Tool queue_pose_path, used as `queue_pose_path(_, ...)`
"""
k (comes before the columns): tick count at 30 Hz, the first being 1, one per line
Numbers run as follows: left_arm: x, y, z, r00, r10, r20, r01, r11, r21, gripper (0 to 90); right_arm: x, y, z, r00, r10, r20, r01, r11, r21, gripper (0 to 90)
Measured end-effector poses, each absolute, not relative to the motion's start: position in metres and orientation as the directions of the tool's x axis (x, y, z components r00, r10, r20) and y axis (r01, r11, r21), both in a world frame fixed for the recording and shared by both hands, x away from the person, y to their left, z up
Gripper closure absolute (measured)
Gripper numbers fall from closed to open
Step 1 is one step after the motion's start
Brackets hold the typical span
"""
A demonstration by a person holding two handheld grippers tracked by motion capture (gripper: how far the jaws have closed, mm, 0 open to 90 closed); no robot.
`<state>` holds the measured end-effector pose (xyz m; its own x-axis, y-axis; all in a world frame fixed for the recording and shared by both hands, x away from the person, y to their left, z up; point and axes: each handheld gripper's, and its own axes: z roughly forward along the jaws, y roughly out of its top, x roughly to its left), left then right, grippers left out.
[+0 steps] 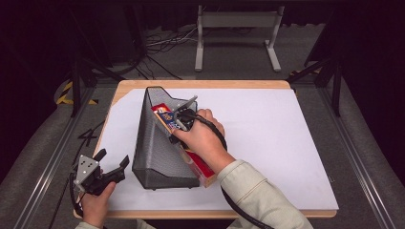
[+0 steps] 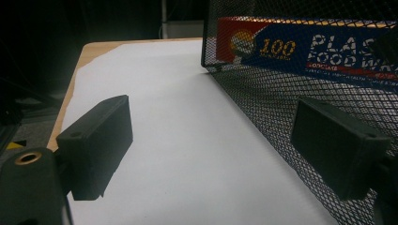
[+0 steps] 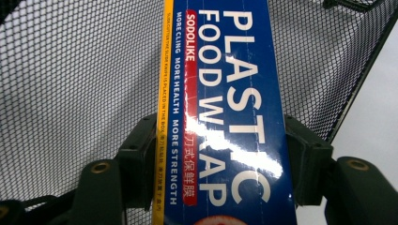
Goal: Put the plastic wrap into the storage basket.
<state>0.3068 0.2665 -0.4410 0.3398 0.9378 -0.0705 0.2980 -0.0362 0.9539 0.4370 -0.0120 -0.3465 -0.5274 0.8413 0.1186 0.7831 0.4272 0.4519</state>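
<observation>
A long blue and red plastic wrap box (image 1: 199, 169) lies slanted inside a black mesh holder (image 1: 153, 143) on its side on the white sheet. My right gripper (image 1: 184, 119) is shut on the box (image 3: 225, 93) near its middle, one jaw on each long edge, with the mesh (image 3: 84, 70) behind it. My left gripper (image 1: 113, 156) hovers at the sheet's near left corner, open, nothing between its jaws. In the left gripper view that open gripper (image 2: 216, 126) faces the holder's mesh wall (image 2: 263, 93), through which the box (image 2: 300, 51) shows.
The white sheet (image 1: 267, 133) covers most of a wooden table (image 1: 200, 84), with bare sheet to the right of the holder. On the floor beyond the table stand a grey metal frame (image 1: 236, 28) and loose cables (image 1: 162, 40).
</observation>
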Motion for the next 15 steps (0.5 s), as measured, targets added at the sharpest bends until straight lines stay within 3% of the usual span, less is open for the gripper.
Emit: queue_pose_path(15, 0.3075, 0.2661, -0.4413, 0.345, 0.936, -0.073, 0.302, -0.037, 0.953, 14.1, 0.4391, -0.0031, -0.3484, -0.522, 0.848, 0.094, 0.794, 0.443, 0.415, 38.0)
